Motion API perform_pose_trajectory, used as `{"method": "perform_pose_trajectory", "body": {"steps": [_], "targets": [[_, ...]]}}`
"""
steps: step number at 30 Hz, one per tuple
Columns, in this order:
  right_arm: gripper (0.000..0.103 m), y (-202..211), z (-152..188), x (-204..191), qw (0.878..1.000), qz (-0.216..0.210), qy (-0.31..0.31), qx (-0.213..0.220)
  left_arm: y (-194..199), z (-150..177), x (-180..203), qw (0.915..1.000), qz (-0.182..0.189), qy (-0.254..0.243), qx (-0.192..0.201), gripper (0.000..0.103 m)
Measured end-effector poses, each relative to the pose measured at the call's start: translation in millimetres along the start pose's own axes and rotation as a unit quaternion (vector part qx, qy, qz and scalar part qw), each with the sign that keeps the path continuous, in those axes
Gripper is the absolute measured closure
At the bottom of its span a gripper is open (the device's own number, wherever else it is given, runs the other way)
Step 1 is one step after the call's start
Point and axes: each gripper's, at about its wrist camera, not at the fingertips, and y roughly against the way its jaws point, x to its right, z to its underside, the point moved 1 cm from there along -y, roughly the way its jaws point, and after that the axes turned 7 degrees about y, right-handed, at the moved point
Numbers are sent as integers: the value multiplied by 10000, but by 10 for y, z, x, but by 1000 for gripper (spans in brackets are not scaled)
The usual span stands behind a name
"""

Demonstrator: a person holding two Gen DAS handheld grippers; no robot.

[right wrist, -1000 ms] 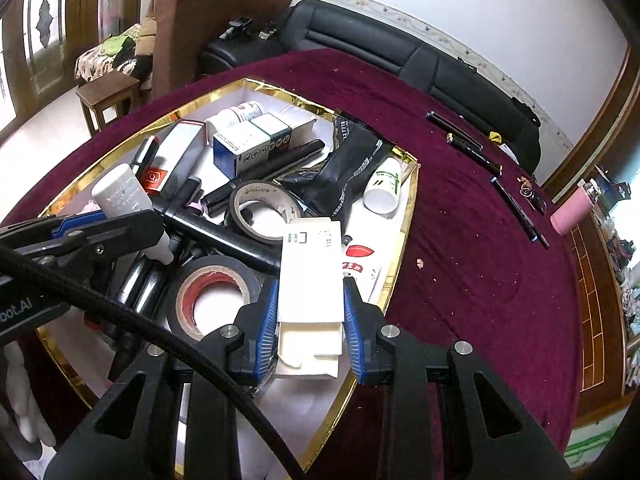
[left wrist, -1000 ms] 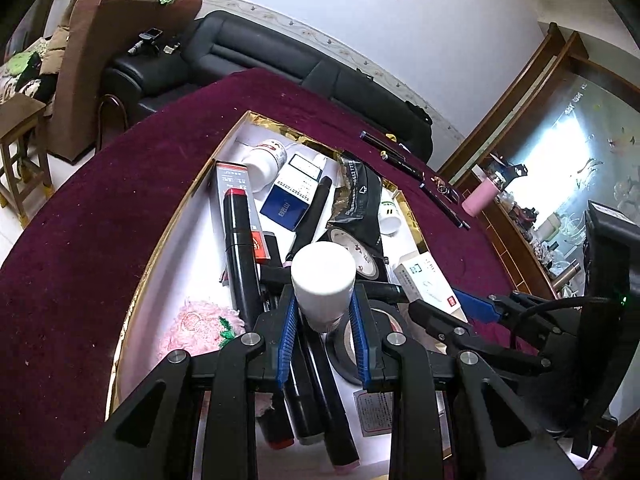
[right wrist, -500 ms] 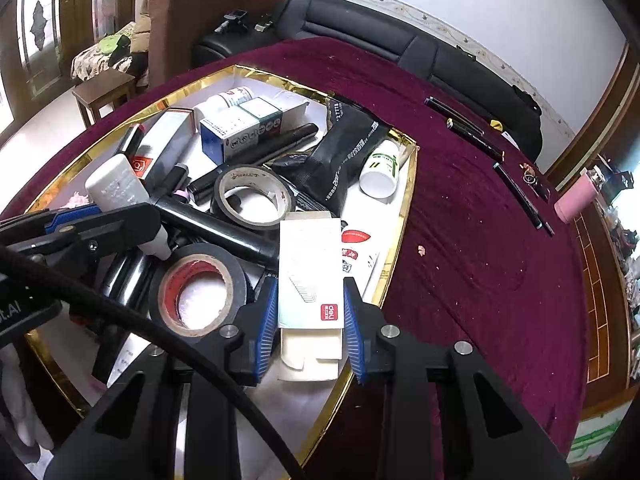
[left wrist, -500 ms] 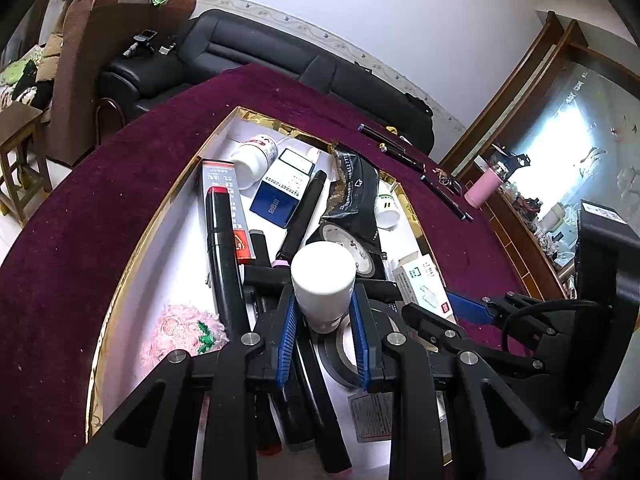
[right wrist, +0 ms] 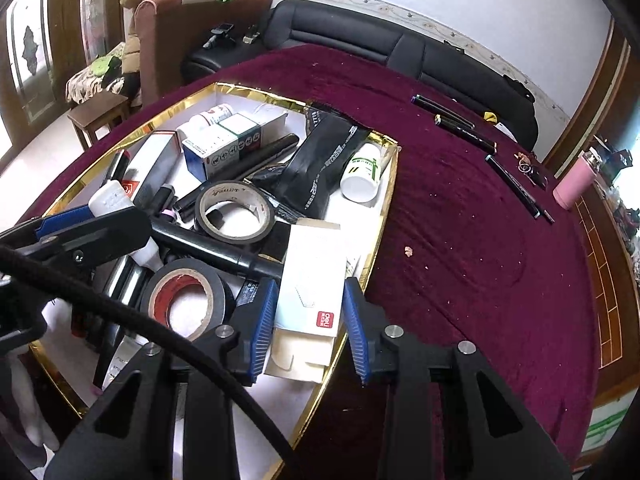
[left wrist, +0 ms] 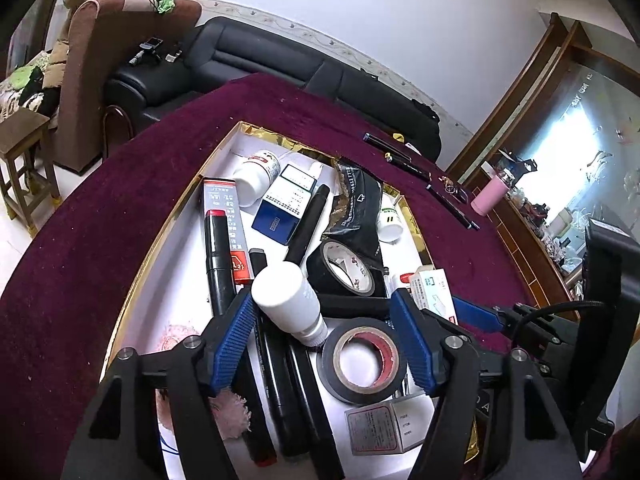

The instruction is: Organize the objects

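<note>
Left tool (left wrist: 322, 346): jaws have just been opening and now stand wide; the white squeeze bottle (left wrist: 286, 302) lies tilted between them, leaning on the left pad, clear of the right one. It rests across black marker pens (left wrist: 280, 380) inside the gold-rimmed white tray (left wrist: 168, 216). Judged risk: perched on round pens, the bottle may roll or slide off toward the red-cored tape roll (left wrist: 364, 360) just right of it, or be nudged as this tool backs out.

Right tool (right wrist: 310, 320): jaws have just opened slightly. The white carton (right wrist: 312, 280) sits between the pads; whether they press on it cannot be told. The carton lies at the tray's right rim, its open flap end nearest the tool. Judged risk: let go here, it could tip over the rim onto the maroon surface (right wrist: 460, 240).

Obstructions ahead: a second tape roll (right wrist: 236, 216), a black pouch (right wrist: 320, 160), a green-labelled bottle (right wrist: 362, 172) crowd the tray.
</note>
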Motion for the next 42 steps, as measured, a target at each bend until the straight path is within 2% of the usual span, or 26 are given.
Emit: {"method": "perform_pose_trajectory", "body": {"steps": [7,14,19,23,28,35,42], "targets": [[68,109,30,111,9997,-39,-171,173,131,-69,69,9999,-17,98,139,38],[68,244,145,422,9984,53,-435,344,221,-65,472,9995,128,-225,165,38],[68,374,266,775,9962,247,-688,473,161,-5,894,9978,255,-611,21,38],[58,490,380,1133,9929,444,-946,569,76,70,1215,9954,320,-897,-96,38],[58,558,535,1430,9896,552,-1184,610,-66,177,1519,9926,338,-1133,-280,38],[58,450,770,1767,9860,604,-1491,443,-289,354,1843,9874,370,-1396,-654,38],[58,343,1095,2152,9761,757,-2027,191,-814,664,2235,9796,278,-1653,-1106,38]]}}
